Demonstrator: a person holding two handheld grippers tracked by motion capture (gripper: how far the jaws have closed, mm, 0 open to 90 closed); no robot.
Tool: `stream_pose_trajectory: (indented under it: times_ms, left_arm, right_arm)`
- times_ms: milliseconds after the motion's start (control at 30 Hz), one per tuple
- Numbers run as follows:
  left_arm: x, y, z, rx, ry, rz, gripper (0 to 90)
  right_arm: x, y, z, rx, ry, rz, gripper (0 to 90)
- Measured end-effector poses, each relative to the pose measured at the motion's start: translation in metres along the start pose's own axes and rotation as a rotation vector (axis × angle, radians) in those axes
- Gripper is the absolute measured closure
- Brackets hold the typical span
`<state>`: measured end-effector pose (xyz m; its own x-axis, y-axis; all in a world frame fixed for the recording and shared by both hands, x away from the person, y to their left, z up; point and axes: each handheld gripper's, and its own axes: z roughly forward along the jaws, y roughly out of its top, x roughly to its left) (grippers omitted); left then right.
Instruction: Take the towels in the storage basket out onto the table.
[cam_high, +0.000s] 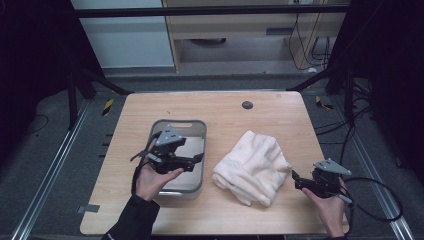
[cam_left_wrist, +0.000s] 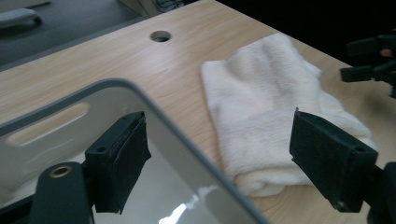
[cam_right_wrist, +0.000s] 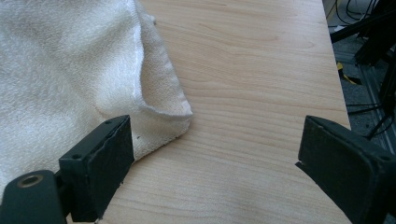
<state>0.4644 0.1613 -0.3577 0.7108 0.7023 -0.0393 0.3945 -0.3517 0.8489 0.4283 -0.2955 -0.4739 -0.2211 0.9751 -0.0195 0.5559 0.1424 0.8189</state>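
White folded terry towel (cam_high: 252, 167) lies btwn both wide-open, empty grippers, nearer R gripper (cam_high: 306, 181); L gripper (cam_high: 192, 160) over grey plastic bin (cam_high: 199, 126).

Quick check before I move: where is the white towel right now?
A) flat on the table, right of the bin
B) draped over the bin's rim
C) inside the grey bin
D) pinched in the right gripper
A: the white towel lies folded on the table beside the grey bin, and the right gripper is open with nothing between its jaws.
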Motion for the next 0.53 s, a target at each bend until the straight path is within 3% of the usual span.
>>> stream_pose_trajectory:
  times_ms: [33,167,300,467,533]
  left_arm:
    - [0.0,0.0,0.0,0.0,0.0,0.0,19.0]
    - [0.024,-0.022,-0.025,-0.037,0.085,-0.057,17.6]
    - [0.044,-0.04,-0.047,-0.082,0.134,-0.11,16.9]
    - [0.066,-0.064,-0.069,-0.111,0.215,-0.151,16.9]
    - [0.071,-0.068,-0.072,-0.113,0.228,-0.158,16.8]
  right_arm:
    - [0.0,0.0,0.0,0.0,0.0,0.0,10.3]
    - [0.0,0.0,-0.001,-0.002,-0.003,-0.001,10.5]
    - [0.002,0.0,0.0,0.003,0.002,-0.001,10.6]
    - [0.003,-0.001,0.0,0.005,0.007,-0.005,10.5]
    - [0.004,-0.001,0.0,0.004,0.007,-0.009,10.5]
